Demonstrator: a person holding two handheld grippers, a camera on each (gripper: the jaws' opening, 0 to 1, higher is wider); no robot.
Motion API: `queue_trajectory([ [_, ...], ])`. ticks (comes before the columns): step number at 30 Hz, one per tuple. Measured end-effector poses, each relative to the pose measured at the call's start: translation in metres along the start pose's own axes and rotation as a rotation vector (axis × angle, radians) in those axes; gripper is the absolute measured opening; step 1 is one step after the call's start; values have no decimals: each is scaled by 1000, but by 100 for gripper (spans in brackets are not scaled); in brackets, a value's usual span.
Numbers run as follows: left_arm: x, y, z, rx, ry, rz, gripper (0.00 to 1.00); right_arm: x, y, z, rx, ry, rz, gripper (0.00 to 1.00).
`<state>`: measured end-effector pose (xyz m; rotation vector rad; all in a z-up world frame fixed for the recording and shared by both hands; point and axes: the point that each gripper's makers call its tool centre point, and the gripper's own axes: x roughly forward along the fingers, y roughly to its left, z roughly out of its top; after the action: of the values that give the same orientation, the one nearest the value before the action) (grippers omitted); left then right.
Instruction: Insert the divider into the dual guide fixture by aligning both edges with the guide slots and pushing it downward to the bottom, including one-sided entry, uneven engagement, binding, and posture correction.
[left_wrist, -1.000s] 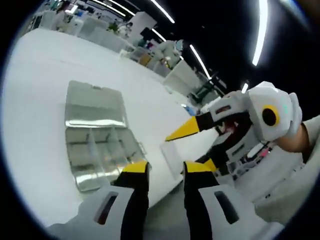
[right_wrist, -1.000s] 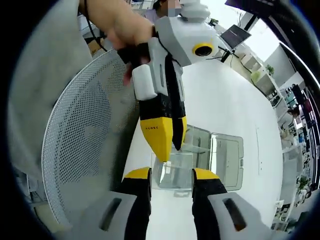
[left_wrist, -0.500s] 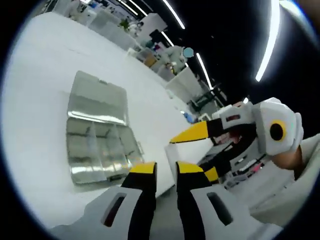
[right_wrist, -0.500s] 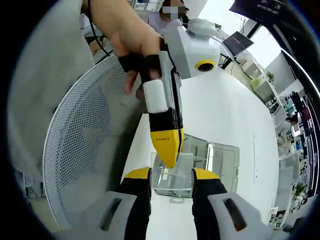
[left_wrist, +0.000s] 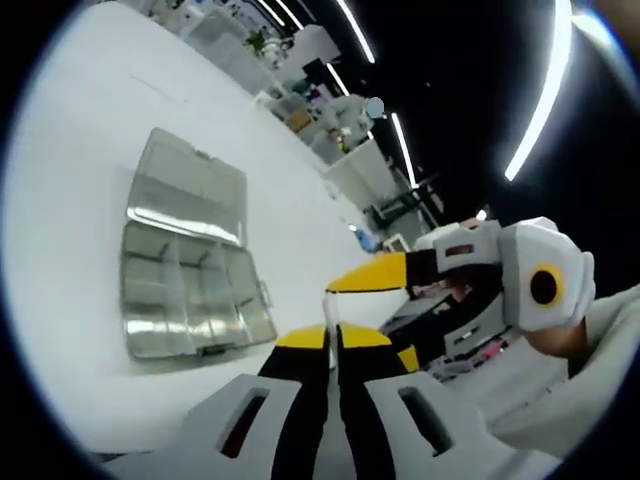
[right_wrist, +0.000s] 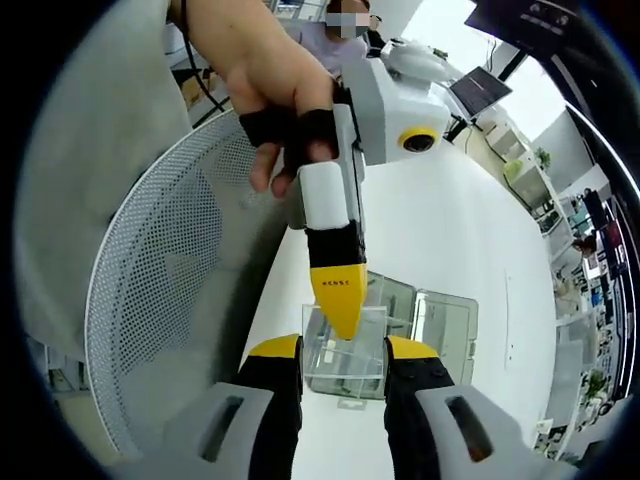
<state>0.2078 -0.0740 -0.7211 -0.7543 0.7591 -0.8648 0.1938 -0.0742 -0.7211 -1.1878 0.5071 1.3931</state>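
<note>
Left gripper (left_wrist: 333, 338) pinching thin clear divider (left_wrist: 329, 310) edge-on, jaws nearly closed on it. Right gripper (right_wrist: 343, 350) spread, probably bracketing divider's (right_wrist: 345, 350) opposite side. Fixture (left_wrist: 185, 295) lying on table (left_wrist: 60, 150), well apart, ahead-left of left gripper, long axis running away.

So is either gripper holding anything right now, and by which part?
The left gripper has its jaws closed on the thin clear plastic divider, pinched at its upper edge. The right gripper stands open, holding nothing.
</note>
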Motion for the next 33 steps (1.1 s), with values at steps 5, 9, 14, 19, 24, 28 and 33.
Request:
queue_trajectory([
  [5, 0, 0, 1, -31, -11, -4, 0, 0, -1, 0, -7, 5, -4, 27],
  [9, 0, 1, 3, -49, -27, -2, 0, 0, -2, 0, -15, 5, -14, 27],
  [14, -2, 0, 3, -40, -38, -13, 0, -2, -11, 1, -72, 8, -51, 20],
  [19, -7, 4, 7, -12, -59, -15, 0, -4, -13, -1, -14, 3, -52, 22],
  [24, -8, 0, 9, 73, -67, -32, 0, -7, -13, -4, 18, -9, -29, 21],
  [28, -9, -2, 7, 186, -56, -40, 0, -11, -15, -5, 41, -26, -10, 17],
  [33, -11, -7, 8, 291, -46, -59, 0, -14, -18, -7, 99, -41, 40, 14],
])
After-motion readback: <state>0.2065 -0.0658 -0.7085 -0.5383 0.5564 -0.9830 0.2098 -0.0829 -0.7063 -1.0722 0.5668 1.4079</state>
